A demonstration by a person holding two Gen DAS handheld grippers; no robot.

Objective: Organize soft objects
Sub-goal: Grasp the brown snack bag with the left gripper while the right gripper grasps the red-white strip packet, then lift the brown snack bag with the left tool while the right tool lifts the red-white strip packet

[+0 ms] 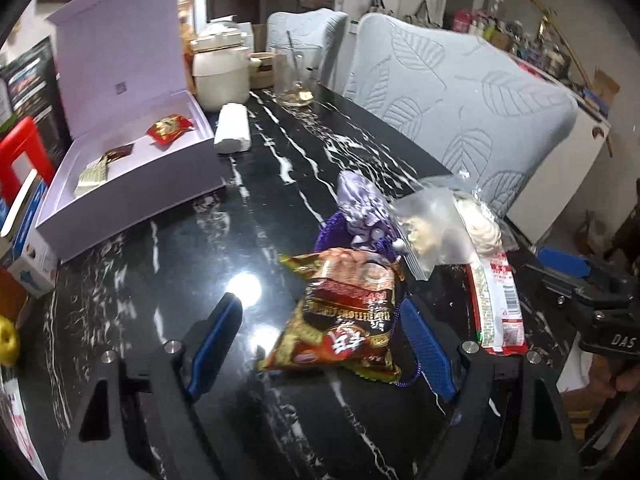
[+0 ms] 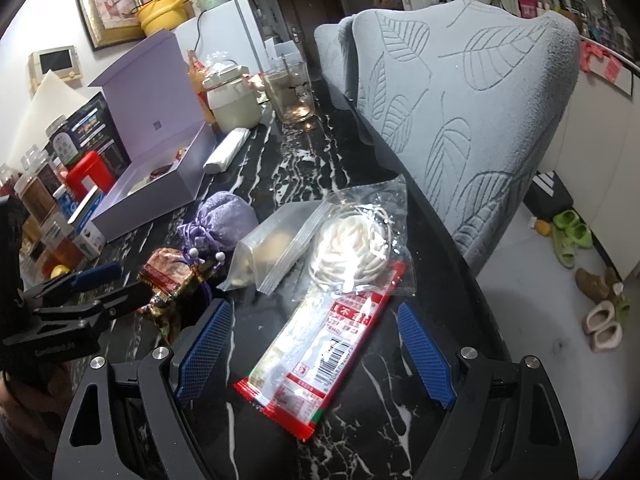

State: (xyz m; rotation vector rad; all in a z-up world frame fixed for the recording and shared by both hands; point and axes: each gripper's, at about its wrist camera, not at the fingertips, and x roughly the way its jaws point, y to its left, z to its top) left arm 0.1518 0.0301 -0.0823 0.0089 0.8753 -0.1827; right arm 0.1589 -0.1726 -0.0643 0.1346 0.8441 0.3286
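While you hold both grippers over the black marble table, the biggest thing on it is the lavender gift box at the far left, its lid standing upright; a red sachet and two smaller packets lie inside it. Beside the box lies a rolled white towel.

Your left gripper has its jaws spread wide, gripping nothing. The brown snack bag lies flat on the table between the blue pads, nearer the right one, touched by neither.

Your right gripper is likewise released. The red-edged noodle packet lies on the table between its pads, running diagonally, its near end close to the left pad but apart from it.

Just beyond lie a clear bag of white cord, a clear zip bag and the small purple drawstring pouch, all huddled together.
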